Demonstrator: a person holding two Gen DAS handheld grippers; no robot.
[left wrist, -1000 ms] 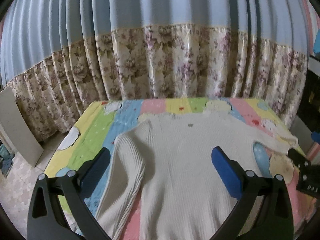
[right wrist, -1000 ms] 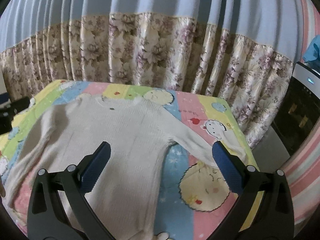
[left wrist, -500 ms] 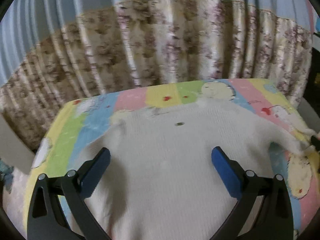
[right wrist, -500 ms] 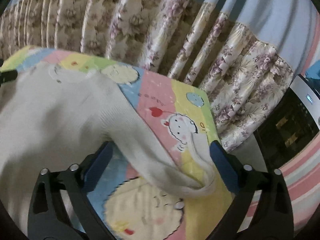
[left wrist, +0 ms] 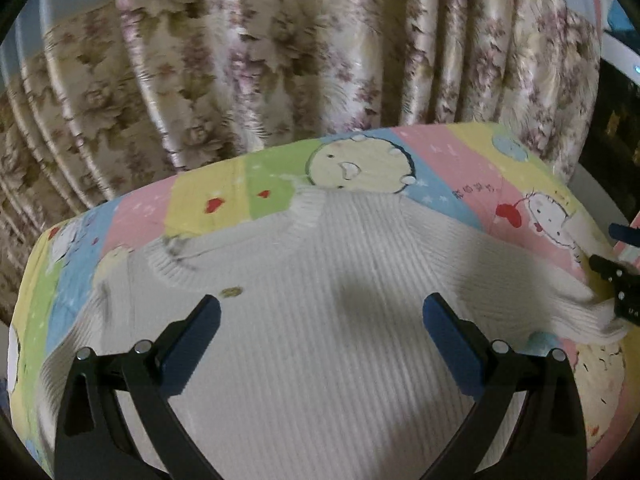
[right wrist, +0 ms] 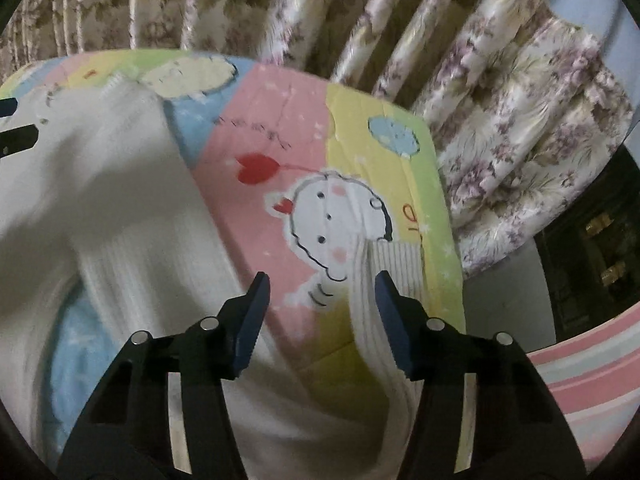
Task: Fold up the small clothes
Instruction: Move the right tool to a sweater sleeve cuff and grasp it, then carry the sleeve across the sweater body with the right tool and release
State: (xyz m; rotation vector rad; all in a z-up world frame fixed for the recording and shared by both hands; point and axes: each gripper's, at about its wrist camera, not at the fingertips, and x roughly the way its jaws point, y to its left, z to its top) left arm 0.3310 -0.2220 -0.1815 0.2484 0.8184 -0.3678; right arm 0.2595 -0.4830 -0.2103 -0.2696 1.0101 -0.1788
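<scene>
A cream ribbed sweater (left wrist: 320, 380) lies flat, front up, on a table under a pastel cartoon cloth (left wrist: 440, 160). My left gripper (left wrist: 322, 300) hovers open over the sweater's chest, below the collar (left wrist: 240, 240). In the right wrist view the sweater's right sleeve (right wrist: 168, 264) runs down to its cuff (right wrist: 396, 256). My right gripper (right wrist: 320, 276) is low over that sleeve end, jaws narrowed but still apart, with the cuff against the inner side of the right finger. The right gripper (left wrist: 616, 284) also shows at the sleeve end in the left wrist view.
A floral curtain (left wrist: 280, 60) hangs close behind the table. The cloth's right edge (right wrist: 448, 208) drops off just past the cuff. A dark cabinet (right wrist: 592, 260) stands to the right, with a pink striped surface (right wrist: 580, 380) below it.
Both grippers have moved forward and down toward the sweater. The right one swung to the sleeve end and its jaws have narrowed around the cuff. The left one stays wide open.
</scene>
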